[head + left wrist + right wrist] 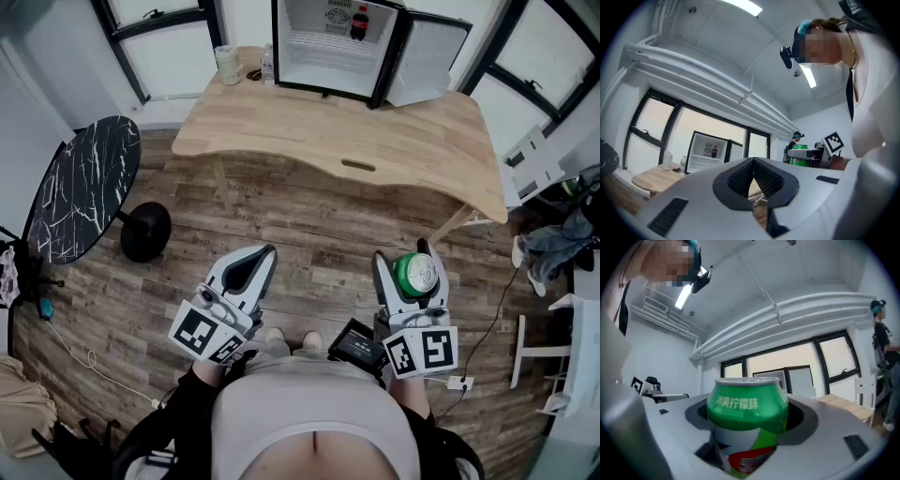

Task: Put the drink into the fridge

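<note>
A green drink can (416,273) stands upright between the jaws of my right gripper (410,264), held low above the wooden floor in front of the person's body. In the right gripper view the can (747,405) fills the gap and the right gripper (748,427) is shut on it. My left gripper (262,255) hangs beside it at the left, shut with nothing in it; its pads (745,174) meet. The small fridge (326,49) stands on the far side of the wooden table (356,131), door (428,54) swung open, a cola bottle (359,22) on its upper shelf.
A jar (227,64) and a small water bottle (267,64) stand left of the fridge. A round black marble side table (80,187) is at the left. White furniture (548,356) and cables lie at the right. Another person (884,345) stands at the right.
</note>
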Available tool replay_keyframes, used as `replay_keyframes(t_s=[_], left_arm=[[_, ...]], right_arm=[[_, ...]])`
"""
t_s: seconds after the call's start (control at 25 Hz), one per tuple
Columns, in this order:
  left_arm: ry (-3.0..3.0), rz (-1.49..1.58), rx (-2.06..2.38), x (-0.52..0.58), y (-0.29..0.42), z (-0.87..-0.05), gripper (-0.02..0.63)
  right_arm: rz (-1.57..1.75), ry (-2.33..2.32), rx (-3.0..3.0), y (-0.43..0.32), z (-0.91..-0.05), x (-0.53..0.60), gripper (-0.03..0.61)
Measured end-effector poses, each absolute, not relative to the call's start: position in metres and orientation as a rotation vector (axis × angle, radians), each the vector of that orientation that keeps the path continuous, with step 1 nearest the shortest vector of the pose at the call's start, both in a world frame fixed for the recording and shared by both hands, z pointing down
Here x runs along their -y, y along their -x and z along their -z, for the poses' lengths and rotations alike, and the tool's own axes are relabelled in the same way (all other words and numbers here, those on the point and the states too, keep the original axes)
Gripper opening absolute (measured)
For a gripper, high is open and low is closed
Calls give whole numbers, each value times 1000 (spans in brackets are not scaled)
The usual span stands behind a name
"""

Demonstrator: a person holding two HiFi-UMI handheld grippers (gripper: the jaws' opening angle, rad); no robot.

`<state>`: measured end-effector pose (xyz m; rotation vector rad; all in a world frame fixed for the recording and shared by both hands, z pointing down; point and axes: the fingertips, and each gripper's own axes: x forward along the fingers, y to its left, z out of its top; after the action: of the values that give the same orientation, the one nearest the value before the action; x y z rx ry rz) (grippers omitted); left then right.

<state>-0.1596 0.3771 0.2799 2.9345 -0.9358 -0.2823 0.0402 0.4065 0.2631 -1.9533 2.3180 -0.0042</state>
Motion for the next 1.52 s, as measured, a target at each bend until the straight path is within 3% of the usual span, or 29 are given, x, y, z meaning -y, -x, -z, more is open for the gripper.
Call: replay_keyframes(t_s=[1.52], left_arm=[[-2960,248,873,-357,217,-296,5]], right_arm=[[41,1967,-2261,15,-279,-393,359]])
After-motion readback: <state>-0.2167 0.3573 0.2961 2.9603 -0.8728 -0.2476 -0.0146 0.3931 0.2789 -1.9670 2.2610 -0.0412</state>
